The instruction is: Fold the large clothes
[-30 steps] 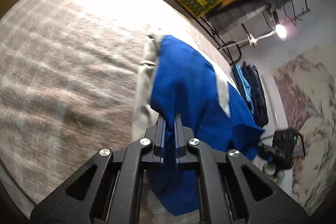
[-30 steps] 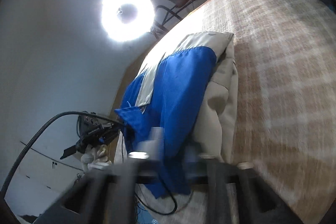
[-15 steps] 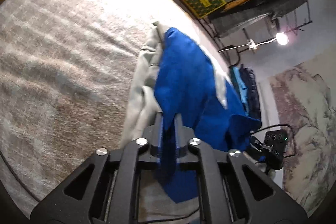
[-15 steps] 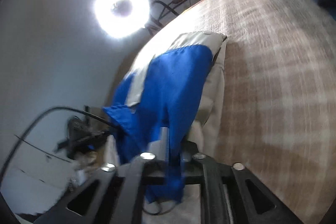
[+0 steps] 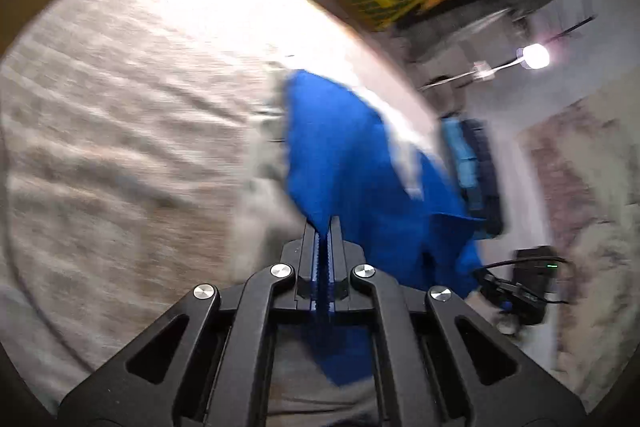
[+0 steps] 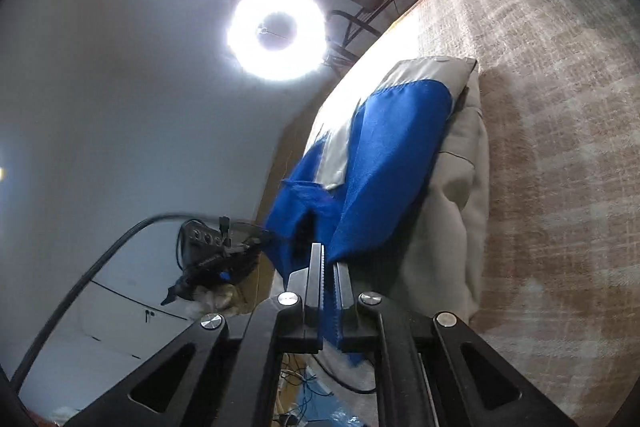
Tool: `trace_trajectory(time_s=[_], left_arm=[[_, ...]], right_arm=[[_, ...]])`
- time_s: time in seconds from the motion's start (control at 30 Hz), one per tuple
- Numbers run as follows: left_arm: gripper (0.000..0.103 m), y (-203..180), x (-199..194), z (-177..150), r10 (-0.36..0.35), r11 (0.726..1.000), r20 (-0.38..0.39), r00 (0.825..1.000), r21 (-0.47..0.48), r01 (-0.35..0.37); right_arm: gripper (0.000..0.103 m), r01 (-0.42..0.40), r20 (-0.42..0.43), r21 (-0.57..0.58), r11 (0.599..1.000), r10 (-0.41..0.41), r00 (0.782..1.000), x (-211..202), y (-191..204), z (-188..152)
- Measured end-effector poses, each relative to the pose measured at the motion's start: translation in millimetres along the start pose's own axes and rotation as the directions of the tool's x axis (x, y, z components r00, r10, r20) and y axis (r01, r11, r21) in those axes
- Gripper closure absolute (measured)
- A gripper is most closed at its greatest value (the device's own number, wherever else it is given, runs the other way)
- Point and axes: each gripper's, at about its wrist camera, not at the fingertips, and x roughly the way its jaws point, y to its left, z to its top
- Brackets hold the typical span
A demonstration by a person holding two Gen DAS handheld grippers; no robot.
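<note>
A: Where's the garment?

B: The large blue and beige fabric jacket [image 6: 396, 163] lies along the edge of the wide bed with the tan checked cover [image 6: 560, 147], partly hanging off that edge. Its near blue hem is raised, because both claws have it.

A: Both clenched?

B: Yes. The left gripper [image 5: 323, 227] has just been closing, and its jaws are clamped on the blue cloth, which runs through them and hangs below. The right gripper [image 6: 327, 259] has likewise just been closing, with a blue fold pinched between its jaws.

A: Why hold it at two points?

B: My guess is that the hem should stay stretched between the hands, so it can be carried over as one straight fold.

A: Anything unclear?

B: The left view is smeared by motion, so the beige part [image 5: 260, 187] there is perhaps a sleeve. The jacket's underside and overhanging end are hidden. Beyond it is a bright ring lamp [image 6: 276, 33].
</note>
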Motion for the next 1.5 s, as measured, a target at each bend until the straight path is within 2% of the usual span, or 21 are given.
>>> trace_trajectory(time_s=[0.03, 0.07, 0.1, 0.2, 0.23, 0.3, 0.37, 0.43, 0.5, 0.6, 0.73, 0.8, 0.83, 0.97, 1.03, 1.1, 1.2, 1.3, 1.33, 1.43, 1.5], left_arm=[[0.102, 5.6, 6.1, -1.6, 0.047, 0.999, -0.016, 0.999, 0.006, -0.047], [0.102, 8.3, 10.5, -3.2, 0.062, 0.998, -0.029, 0.998, 0.006, -0.062], [0.102, 9.1, 12.0, -6.3, 0.057, 0.998, -0.031, 0.998, 0.007, -0.057], [0.101, -2.8, -3.0, -8.7, 0.059, 0.995, 0.004, 0.998, 0.076, -0.059], [0.100, -6.2, -10.1, -9.6, 0.066, 0.993, 0.011, 0.998, 0.101, -0.067], [0.084, -20.3, -31.6, -9.7, 0.095, 0.978, 0.067, 0.993, 0.181, -0.106], [0.078, -33.7, -47.8, -4.7, 0.105, 0.968, 0.127, 0.986, 0.212, -0.131], [0.078, -48.5, -59.0, 5.5, 0.099, 0.963, 0.181, 0.979, 0.229, -0.139], [0.078, -64.9, -56.9, 17.4, 0.094, 0.956, 0.214, 0.972, 0.253, -0.148], [0.078, -91.7, -31.0, 38.6, 0.108, 0.931, 0.218, 0.970, 0.320, -0.176], [0.078, -110.8, 25.0, 62.3, 0.127, 0.920, 0.179, 0.976, 0.345, -0.183], [0.078, -113.4, 49.0, 72.6, 0.132, 0.922, 0.156, 0.979, 0.343, -0.179], [0.078, -112.6, 61.9, 77.7, 0.144, 0.919, 0.147, 0.979, 0.346, -0.187], [0.078, -96.9, 102.7, 83.4, 0.228, 0.893, 0.109, 0.967, 0.373, -0.253], [0.077, -82.3, 115.7, 78.5, 0.242, 0.886, 0.088, 0.966, 0.385, -0.257], [0.075, -66.4, 124.8, 72.3, 0.216, 0.891, 0.066, 0.974, 0.394, -0.224], [0.074, -49.7, 131.0, 65.8, 0.159, 0.915, 0.077, 0.984, 0.362, -0.176], [0.074, -46.9, 132.6, 65.1, 0.144, 0.915, 0.093, 0.985, 0.368, -0.168], [0.074, -49.0, 131.4, 66.2, 0.152, 0.911, 0.086, 0.985, 0.373, -0.173], [0.074, -63.0, 110.9, 67.0, 0.194, 0.900, 0.081, 0.978, 0.381, -0.210], [0.074, -73.4, 83.2, 57.4, 0.134, 0.908, 0.103, 0.986, 0.385, -0.164]], right_arm=[[0.103, 0.101, -0.030, -0.034, 0.994, -0.102, 0.994, 7.4, -4.1, -3.3], [0.103, 0.215, -0.059, -0.089, 0.972, -0.221, 0.973, 21.6, -3.5, -6.1], [0.103, 0.272, -0.069, -0.140, 0.952, -0.283, 0.957, 26.0, -1.9, -10.2], [0.093, 0.304, -0.044, -0.238, 0.922, -0.323, 0.945, 15.9, 18.2, -16.3], [0.082, 0.310, -0.027, -0.285, 0.907, -0.331, 0.943, 6.3, 30.0, -17.0], [0.065, 0.352, 0.045, -0.383, 0.854, -0.364, 0.930, -9.4, 53.6, -16.9], [0.064, 0.405, 0.126, -0.464, 0.788, -0.394, 0.910, -27.7, 76.5, -15.8], [0.063, 0.444, 0.192, -0.495, 0.747, -0.404, 0.894, -34.7, 91.2, -2.5], [0.063, 0.465, 0.243, -0.507, 0.726, -0.397, 0.885, -36.2, 102.8, 14.7], [0.063, 0.454, 0.266, -0.504, 0.735, -0.368, 0.891, -17.9, 111.8, 46.7], [0.063, 0.414, 0.212, -0.468, 0.781, -0.356, 0.910, 42.2, 106.7, 80.0], [0.063, 0.364, 0.149, -0.438, 0.822, -0.333, 0.931, 75.0, 103.6, 97.2], [0.063, 0.355, 0.132, -0.436, 0.827, -0.332, 0.934, 87.3, 103.5, 100.9], [0.064, 0.394, 0.089, -0.501, 0.771, -0.408, 0.909, 137.2, 101.3, 118.4], [0.064, 0.382, 0.032, -0.495, 0.781, -0.423, 0.906, 151.0, 89.5, 119.8], [0.066, 0.377, -0.012, -0.503, 0.778, -0.442, 0.897, 159.8, 72.4, 114.2], [0.069, 0.383, -0.038, -0.556, 0.737, -0.483, 0.875, 178.3, 51.7, 101.6], [0.071, 0.366, -0.053, -0.527, 0.767, -0.460, 0.886, 182.0, 38.4, 104.9], [0.071, 0.362, -0.068, -0.519, 0.774, -0.460, 0.885, 181.2, 38.7, 107.3], [0.073, 0.389, -0.062, -0.523, 0.759, -0.489, 0.870, 166.7, 53.0, 105.9], [0.070, 0.376, -0.024, -0.516, 0.770, -0.452, 0.892, 141.4, 66.6, 100.6]])
